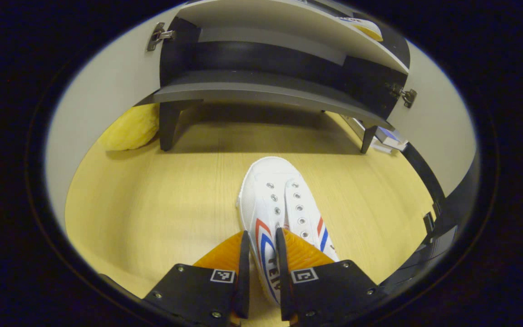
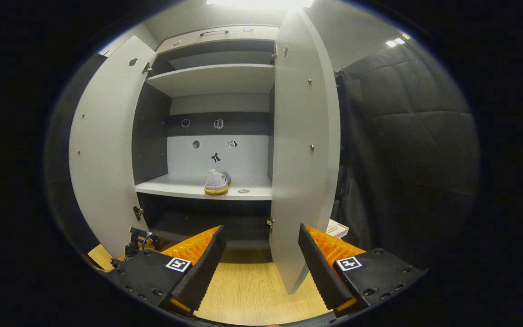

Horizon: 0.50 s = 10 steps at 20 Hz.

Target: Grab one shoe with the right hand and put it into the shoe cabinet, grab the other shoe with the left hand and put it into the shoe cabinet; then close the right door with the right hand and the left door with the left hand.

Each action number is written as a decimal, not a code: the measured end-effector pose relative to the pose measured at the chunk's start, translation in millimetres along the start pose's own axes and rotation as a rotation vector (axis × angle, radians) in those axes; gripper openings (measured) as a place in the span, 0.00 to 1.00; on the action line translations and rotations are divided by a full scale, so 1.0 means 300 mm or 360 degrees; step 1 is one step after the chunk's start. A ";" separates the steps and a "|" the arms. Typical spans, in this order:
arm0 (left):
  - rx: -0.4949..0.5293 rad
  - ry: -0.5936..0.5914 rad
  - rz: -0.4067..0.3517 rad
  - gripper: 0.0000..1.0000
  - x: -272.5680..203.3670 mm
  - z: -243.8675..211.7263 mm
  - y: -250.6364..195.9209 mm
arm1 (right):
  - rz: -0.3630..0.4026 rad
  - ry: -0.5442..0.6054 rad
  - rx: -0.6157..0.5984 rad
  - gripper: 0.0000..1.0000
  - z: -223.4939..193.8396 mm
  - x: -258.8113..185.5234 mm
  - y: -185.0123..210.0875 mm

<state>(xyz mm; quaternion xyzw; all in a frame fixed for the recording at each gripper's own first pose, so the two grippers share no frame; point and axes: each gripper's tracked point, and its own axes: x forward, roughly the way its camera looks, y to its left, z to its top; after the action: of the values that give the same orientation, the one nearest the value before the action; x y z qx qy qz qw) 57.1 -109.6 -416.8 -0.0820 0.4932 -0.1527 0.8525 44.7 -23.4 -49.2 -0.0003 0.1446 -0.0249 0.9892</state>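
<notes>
Since left tongs (image 1: 261, 254) clamp only the white canvas shoe's (image 1: 279, 200) collar, we fear slipping; right tongs (image 2: 261, 259) apart.

White canvas lace-up shoe with red and blue side stripes (image 1: 279, 204): dark lettering on its side below the stripes, partly hidden between the fingers, not legible. Small dark stickers (image 2: 216, 157) on the grey cabinet back panel above the shelved shoe: too small to read.
</notes>
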 end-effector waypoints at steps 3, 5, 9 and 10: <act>0.0029 -0.0063 0.0034 0.07 -0.001 0.007 0.006 | 0.0012 -0.0009 0.0019 1.00 0.015 -0.014 0.004; 0.0091 -0.0089 0.0066 0.03 -0.005 0.026 0.012 | 0.0017 -0.0019 0.0010 1.00 0.024 -0.023 0.004; 0.0191 -0.0129 0.0068 0.02 -0.023 0.052 0.011 | 0.0030 -0.0040 0.0002 1.00 0.046 -0.038 0.007; 0.0198 -0.0148 0.0062 0.03 -0.027 0.063 0.012 | 0.0039 -0.0041 0.0004 1.00 0.049 -0.040 0.010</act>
<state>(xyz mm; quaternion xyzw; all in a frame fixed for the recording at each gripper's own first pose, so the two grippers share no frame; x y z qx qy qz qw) 70.2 -103.8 -401.9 -0.0264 0.4441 -0.1624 0.8808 37.4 -19.8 -31.8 0.0024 0.1317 -0.0130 0.9912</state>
